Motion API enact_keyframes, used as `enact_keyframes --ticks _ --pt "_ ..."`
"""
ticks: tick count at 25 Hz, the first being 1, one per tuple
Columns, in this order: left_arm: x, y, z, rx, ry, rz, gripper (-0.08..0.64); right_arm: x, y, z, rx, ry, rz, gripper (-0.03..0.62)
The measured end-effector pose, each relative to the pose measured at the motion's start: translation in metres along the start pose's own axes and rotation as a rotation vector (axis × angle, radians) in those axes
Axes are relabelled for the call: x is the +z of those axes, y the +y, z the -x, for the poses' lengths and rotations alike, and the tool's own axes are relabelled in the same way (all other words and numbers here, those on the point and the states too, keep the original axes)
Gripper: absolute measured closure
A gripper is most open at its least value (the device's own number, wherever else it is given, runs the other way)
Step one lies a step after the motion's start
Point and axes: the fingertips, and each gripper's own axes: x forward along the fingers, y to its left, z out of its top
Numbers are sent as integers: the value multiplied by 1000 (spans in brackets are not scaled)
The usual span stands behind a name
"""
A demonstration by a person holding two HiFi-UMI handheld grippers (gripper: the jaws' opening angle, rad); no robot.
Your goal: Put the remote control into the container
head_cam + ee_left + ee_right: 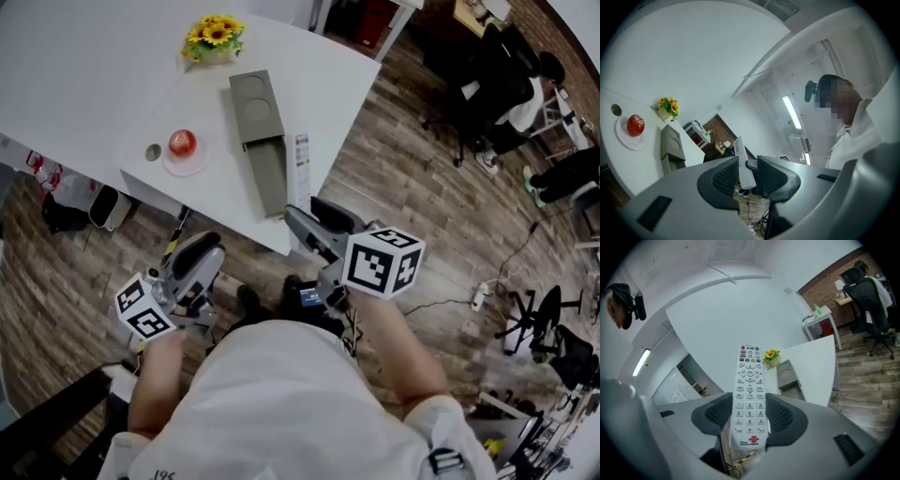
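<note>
- Remote in the head view: it sticks out past the right gripper over the near table edge, just beside the grey container. Its long axis runs about the same way as the container's. The left gripper hangs well apart, low and off the table, so the right one looks set to make the drop.
- Left gripper view: the fingers stand apart on nothing. The remote only shows edge-on through the gap, farther off. The container sits on the table near an apple on a plate.
- Right gripper view: the right gripper is clamped on the remote's lower half, buttons facing the camera, tip pointing ahead. The container lies just right of that tip, and I see nothing in its open end.
</note>
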Motion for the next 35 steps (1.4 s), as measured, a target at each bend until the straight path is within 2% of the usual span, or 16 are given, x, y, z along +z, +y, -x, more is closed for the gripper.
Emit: enact_keyframes --ticks 12,20,28,35 --pt "-39 49 -7 69 105 8 451 -38 -54 -37 -113 147 -22 368" --pt "-61 79 -19 114 166 23 451 -50 -89 -60 -173 221 -29 368" --pt "-87 105 -21 160 245 30 451 -64 -120 -84 -239 314 -6 368" --pt "-100 125 -22 193 280 56 451 -69 -146 -109 -306 401 19 368"
